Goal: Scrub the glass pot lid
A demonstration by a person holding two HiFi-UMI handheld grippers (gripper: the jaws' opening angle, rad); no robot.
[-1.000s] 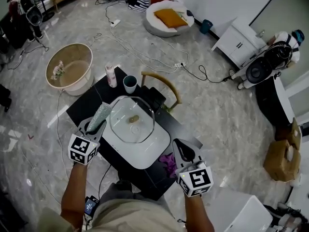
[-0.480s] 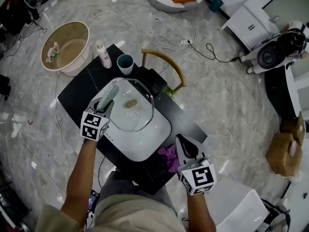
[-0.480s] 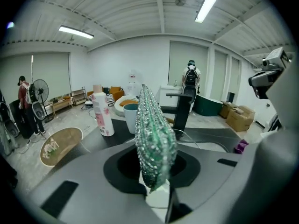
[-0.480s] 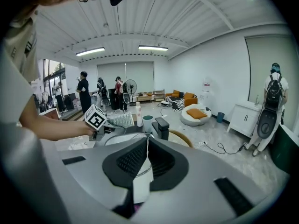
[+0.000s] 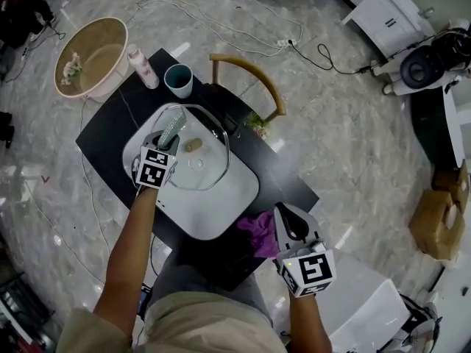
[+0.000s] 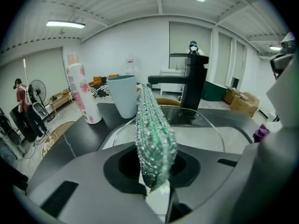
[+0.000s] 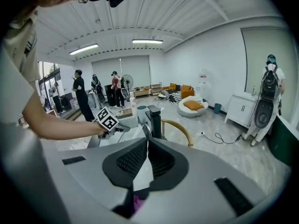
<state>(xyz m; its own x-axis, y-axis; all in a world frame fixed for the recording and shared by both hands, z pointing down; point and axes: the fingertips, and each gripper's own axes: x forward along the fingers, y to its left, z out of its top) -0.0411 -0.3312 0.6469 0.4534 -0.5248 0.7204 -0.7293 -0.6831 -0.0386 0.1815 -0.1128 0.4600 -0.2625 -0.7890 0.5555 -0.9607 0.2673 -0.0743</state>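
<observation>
Grey marble floor (image 5: 346, 145), cables (image 5: 221, 39) trailing across it; black table (image 5: 103, 134), wooden chair (image 5: 254, 70) beside it; white cabinet (image 5: 383, 17); cardboard boxes (image 5: 434, 223); white walls (image 6: 112, 50), ceiling strip lights (image 6: 65, 24).

The left forearm (image 5: 135, 235) is bare and stretched well forward, ending over the far left part of the basin (image 5: 221, 206). The left gripper (image 5: 163, 144) points away from the body, marker cube on top. In the left gripper view its (image 6: 156, 190) jaws are clamped on the near end of a green sponge (image 6: 152, 134), which sticks out forward and upward.

The right forearm (image 5: 305, 323) is drawn back close to the body. The right gripper (image 5: 285, 215) sits just off the basin's near right corner, well apart from the left one, pointing forward. In its own view, the right gripper's (image 7: 145, 157) jaws are pressed together with nothing between them.
</observation>
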